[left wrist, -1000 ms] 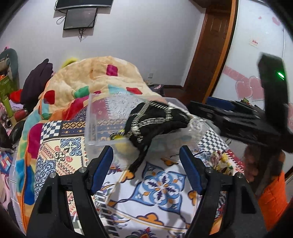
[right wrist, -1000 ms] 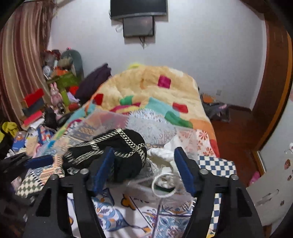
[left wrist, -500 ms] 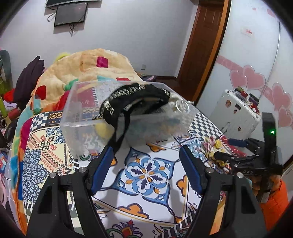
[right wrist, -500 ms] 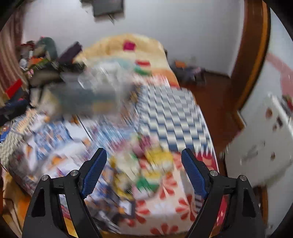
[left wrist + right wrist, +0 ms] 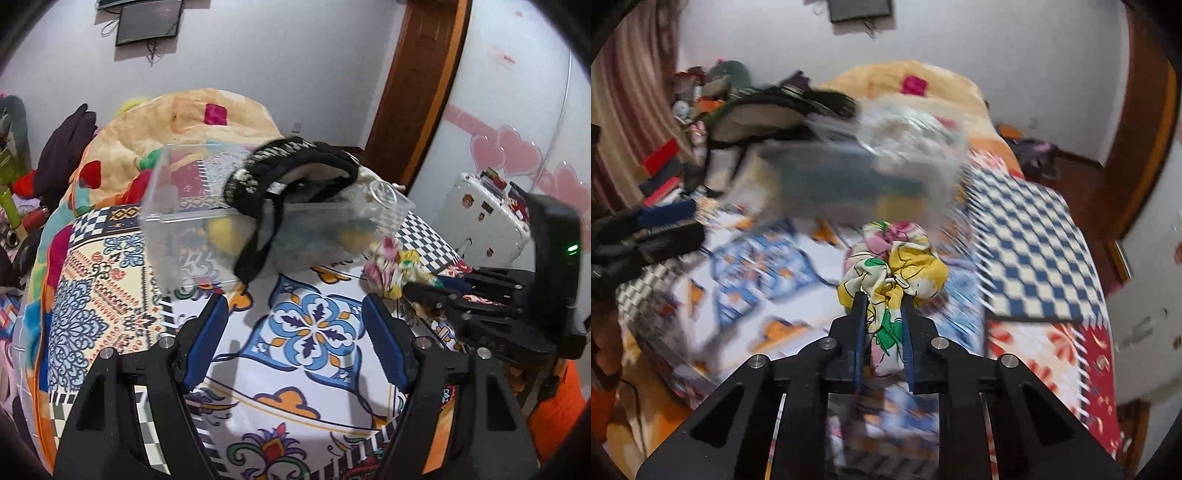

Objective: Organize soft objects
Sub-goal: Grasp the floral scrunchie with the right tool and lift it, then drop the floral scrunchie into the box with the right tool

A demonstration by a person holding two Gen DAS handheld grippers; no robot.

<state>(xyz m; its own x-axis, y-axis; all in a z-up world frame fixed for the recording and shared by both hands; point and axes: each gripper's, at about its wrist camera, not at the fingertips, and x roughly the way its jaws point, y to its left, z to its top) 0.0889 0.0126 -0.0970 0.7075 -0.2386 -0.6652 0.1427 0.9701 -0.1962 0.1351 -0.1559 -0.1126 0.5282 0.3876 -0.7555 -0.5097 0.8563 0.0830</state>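
Two grippers are ours to handle. Our right gripper (image 5: 882,314) has its blue-padded fingers (image 5: 860,332) pinched together on a crumpled floral cloth (image 5: 892,267), thin and silky-looking, printed in yellow, pink, green and white; its bunched bulk spills out ahead of the fingertips, above the patterned bedspread (image 5: 314,328) near the bed's right edge. Our left gripper (image 5: 295,332) hangs over the bedspread with its ribbed blue pads (image 5: 207,339) wide apart, gripping nothing. Just beyond it, in the middle of the bed, a clear hard-plastic bin (image 5: 192,206), boxy with straight walls, sits on the quilt. We see a black knitted piece (image 5: 291,173) with pale woven trim draped over its rim, one strap dangling down the front wall, and something round and yellow shows through the plastic. Motion blur smears much of the right wrist view.
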